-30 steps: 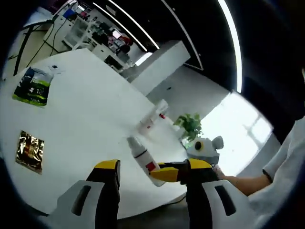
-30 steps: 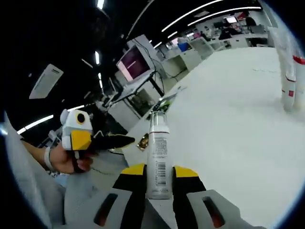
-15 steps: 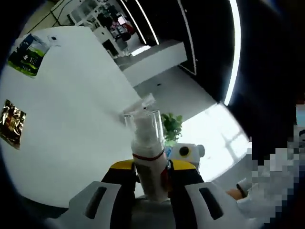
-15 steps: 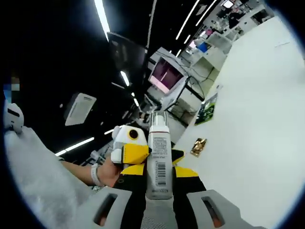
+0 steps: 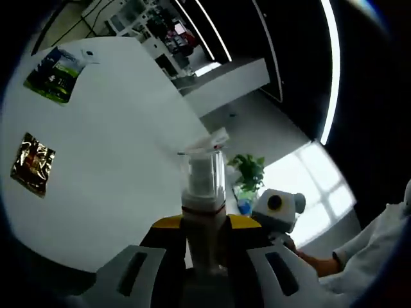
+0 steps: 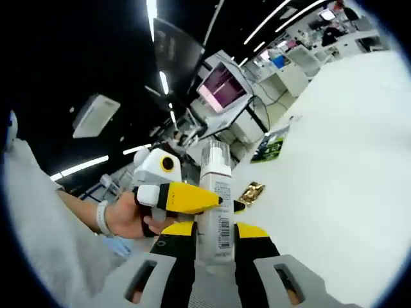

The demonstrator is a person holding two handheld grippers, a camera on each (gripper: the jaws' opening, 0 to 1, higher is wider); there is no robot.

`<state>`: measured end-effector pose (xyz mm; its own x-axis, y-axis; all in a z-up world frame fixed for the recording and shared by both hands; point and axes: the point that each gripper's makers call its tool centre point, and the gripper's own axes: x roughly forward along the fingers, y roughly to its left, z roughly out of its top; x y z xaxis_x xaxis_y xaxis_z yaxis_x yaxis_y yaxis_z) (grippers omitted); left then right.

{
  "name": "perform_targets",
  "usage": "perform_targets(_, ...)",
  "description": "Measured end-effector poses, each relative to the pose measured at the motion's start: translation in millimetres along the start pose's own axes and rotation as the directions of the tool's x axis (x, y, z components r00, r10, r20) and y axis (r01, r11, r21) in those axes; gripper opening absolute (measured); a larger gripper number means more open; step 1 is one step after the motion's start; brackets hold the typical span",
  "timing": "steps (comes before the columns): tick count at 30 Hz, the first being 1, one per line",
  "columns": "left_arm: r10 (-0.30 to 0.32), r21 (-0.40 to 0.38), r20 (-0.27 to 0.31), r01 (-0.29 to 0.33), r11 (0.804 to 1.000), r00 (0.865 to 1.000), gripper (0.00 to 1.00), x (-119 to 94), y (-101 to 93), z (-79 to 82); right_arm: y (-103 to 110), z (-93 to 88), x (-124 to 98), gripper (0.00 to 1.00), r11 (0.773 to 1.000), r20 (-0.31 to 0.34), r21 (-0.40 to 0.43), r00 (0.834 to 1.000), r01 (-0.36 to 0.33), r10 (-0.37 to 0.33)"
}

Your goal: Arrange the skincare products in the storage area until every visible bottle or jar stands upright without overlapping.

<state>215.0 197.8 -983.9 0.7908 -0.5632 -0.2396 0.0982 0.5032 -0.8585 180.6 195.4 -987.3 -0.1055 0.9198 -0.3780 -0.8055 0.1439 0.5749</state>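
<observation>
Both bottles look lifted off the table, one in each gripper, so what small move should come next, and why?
Probably lower one bottle to stand on the white table. The left gripper clamps a clear-capped pump bottle, the right gripper a barcoded bottle; both are held above the tabletop, so neither stands yet.

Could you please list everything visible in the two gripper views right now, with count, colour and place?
Pump bottle: one, white with a clear cap and a red band, held between the left gripper's jaws.
Spray bottle: one, silvery white with a barcode, held between the right gripper's jaws.
Gold sachet: one, shiny gold, flat on the table.
Green packet: one, green and dark, at the table's far end.
Table: one, white.
Potted plant: one, green, beyond the table edge.
Monitor: one, pinkish screen, in the background.
Left gripper: yellow and black jaws, grey body.
Right gripper: the same colours.
Hand: one, holding the left gripper.
</observation>
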Motion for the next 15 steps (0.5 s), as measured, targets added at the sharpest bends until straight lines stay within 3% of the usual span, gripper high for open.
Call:
perform_targets(4,0.046,0.013,0.002,-0.046,0.999,0.999,0.19,0,7.4,0.1,0,-5.3,8,0.22,0.996,-0.087,-0.078,0.995,0.051,-0.058)
perform_targets(7,0.057,0.004,0.003,-0.057,0.998,0.998,0.19,0,9.7,0.1,-4,-9.6,13,0.21,0.988,-0.128,-0.117,0.985,0.099,-0.114)
perform_targets(10,0.098,0.022,0.015,-0.098,0.995,0.995,0.19,-1,17.7,2.5,-18,-17.1,16,0.16,0.958,-0.174,-0.205,0.956,0.202,-0.238)
perform_targets(11,0.096,0.011,0.012,-0.096,0.995,0.995,0.19,-1,17.3,1.9,-16,-15.5,19,0.16,0.954,-0.162,-0.226,0.959,0.195,-0.235)
perform_targets(15,0.09,0.004,0.008,-0.09,0.996,0.996,0.19,0,16.9,0.9,-17,-15.5,15,0.14,0.971,-0.174,-0.157,0.962,0.182,-0.209)
